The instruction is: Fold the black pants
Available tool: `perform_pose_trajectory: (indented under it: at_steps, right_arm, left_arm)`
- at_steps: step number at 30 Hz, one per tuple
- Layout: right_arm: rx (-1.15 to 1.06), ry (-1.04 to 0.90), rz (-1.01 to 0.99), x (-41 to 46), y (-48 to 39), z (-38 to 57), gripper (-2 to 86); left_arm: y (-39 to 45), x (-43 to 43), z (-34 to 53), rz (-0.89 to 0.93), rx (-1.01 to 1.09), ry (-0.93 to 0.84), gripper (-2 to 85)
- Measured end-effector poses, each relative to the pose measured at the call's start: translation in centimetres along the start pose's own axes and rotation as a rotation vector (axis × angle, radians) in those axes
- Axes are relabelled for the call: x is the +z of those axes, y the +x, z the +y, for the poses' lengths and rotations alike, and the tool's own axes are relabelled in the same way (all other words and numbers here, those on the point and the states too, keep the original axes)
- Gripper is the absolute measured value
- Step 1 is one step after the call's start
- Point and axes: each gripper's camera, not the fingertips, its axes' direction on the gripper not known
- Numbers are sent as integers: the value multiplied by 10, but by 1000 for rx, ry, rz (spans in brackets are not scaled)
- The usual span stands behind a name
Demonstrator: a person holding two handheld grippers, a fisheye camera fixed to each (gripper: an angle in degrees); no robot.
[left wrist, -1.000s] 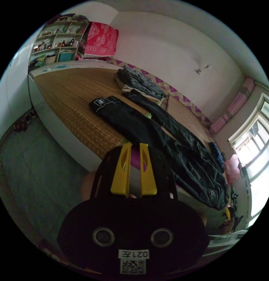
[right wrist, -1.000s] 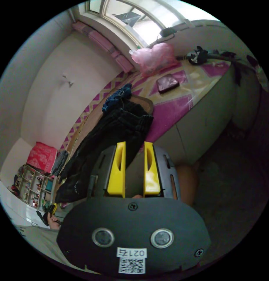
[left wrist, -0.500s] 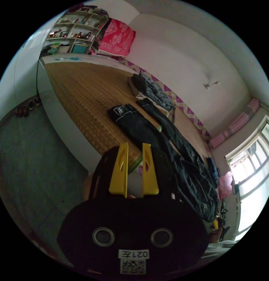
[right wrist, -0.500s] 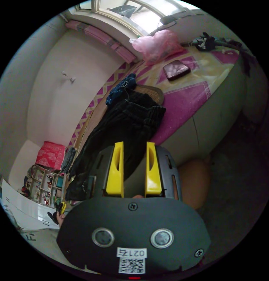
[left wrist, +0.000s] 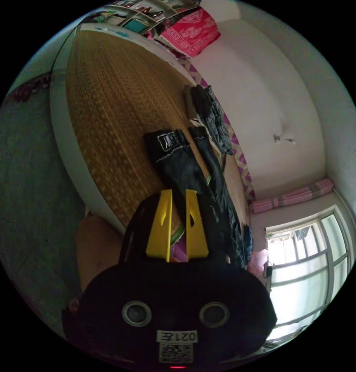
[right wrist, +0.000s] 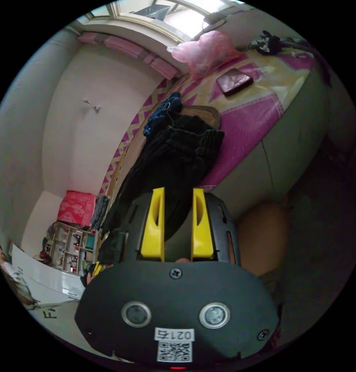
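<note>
The black pants (left wrist: 178, 166) lie stretched out on a woven mat (left wrist: 108, 108) on the bed, both legs side by side with white-stitched cuffs at the far end. My left gripper (left wrist: 178, 192) hovers at the bed's edge just short of the near leg, open with nothing between its yellow jaws. In the right gripper view the pants' gathered waistband (right wrist: 193, 137) rests near the pink bed cover (right wrist: 244, 128). My right gripper (right wrist: 178, 190) hangs beside the bed below the waist end, open and holding nothing.
A folded pile of dark clothes (left wrist: 209, 112) lies past the cuffs. A dark blue cloth (right wrist: 162, 114), a flat dark case (right wrist: 234, 81) and a pink bag (right wrist: 205, 50) lie near the waistband. A person's knee (right wrist: 263, 236) is close to the bed side.
Both cameras have swung and come nearer the bed, so the pants look larger and turned. The pants themselves lie as before, and both grippers stay open.
</note>
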Motion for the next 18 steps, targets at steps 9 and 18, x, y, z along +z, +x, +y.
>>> perform_pose_trajectory:
  at_steps: [9,18]
  right_arm:
    - [40,27,-191,8,2,-28,14]
    - [-170,-3,-313,62,-108,-166,9]
  left_arm:
    - [29,4,-22,17,143,30,-8]
    - [191,59,-122,-73,497,-16,-10]
